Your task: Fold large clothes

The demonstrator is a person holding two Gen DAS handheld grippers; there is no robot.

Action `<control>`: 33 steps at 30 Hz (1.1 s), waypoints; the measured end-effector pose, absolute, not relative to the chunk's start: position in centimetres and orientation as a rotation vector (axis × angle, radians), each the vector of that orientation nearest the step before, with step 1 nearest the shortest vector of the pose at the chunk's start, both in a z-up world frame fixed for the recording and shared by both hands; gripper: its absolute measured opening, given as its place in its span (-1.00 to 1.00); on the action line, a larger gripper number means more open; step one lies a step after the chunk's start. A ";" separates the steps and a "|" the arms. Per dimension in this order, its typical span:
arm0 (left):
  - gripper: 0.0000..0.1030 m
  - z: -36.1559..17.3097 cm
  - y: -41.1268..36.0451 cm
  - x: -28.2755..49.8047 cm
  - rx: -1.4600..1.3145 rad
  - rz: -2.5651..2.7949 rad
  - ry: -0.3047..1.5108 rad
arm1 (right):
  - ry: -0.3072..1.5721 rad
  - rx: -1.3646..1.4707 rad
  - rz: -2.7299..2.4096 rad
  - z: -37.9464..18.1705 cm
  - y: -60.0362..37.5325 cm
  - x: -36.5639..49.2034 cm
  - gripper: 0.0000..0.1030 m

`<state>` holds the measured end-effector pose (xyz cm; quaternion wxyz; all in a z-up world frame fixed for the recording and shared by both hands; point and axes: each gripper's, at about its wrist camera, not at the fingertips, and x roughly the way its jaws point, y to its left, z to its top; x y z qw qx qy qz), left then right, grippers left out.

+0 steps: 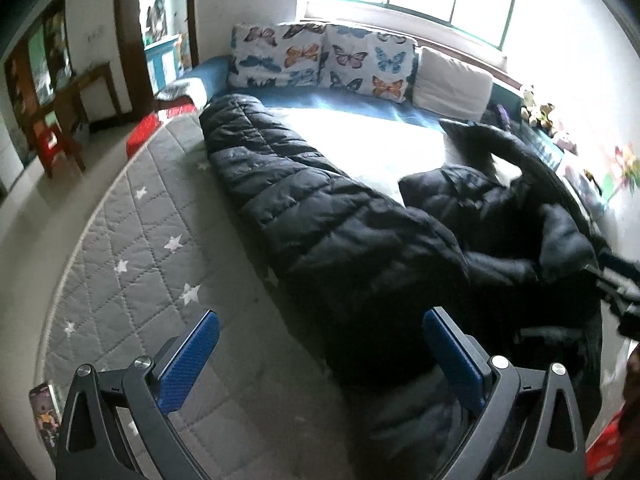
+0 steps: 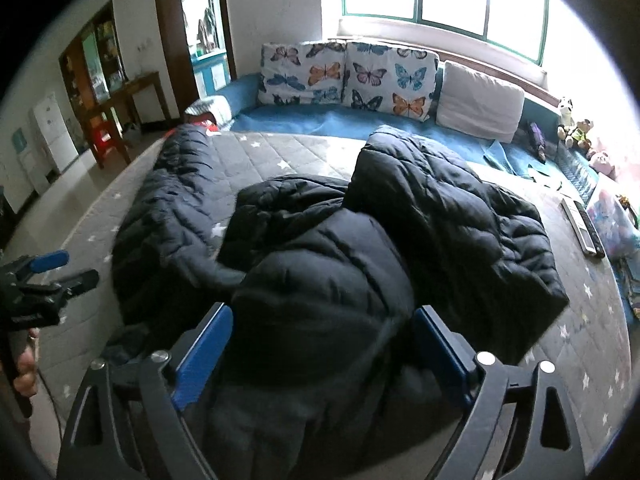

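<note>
A large black puffer coat (image 1: 328,216) lies spread on a grey quilted mattress (image 1: 132,240) with white stars. In the left wrist view my left gripper (image 1: 320,344) is open, low over the mattress at the coat's near left edge, holding nothing. In the right wrist view the coat (image 2: 460,224) is bunched, with its hood or collar part (image 2: 320,300) between my right gripper's (image 2: 322,340) open blue fingers, which stand wide apart around the fabric. The left gripper also shows at the left edge of the right wrist view (image 2: 52,268).
Two butterfly cushions (image 2: 348,76) and a white pillow (image 2: 480,96) lean against the wall at the back of a blue sheet (image 2: 320,120). Soft toys (image 2: 576,128) and a remote (image 2: 582,228) lie at the right. A wooden table and red stool (image 2: 108,136) stand left.
</note>
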<state>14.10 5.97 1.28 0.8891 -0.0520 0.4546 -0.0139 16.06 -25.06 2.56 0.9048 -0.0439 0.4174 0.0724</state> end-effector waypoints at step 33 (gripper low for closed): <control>-0.70 0.1 4.6 12.8 -0.306 -0.342 0.947 | 0.936 -0.156 0.116 3.0 -24.3 14.9 0.13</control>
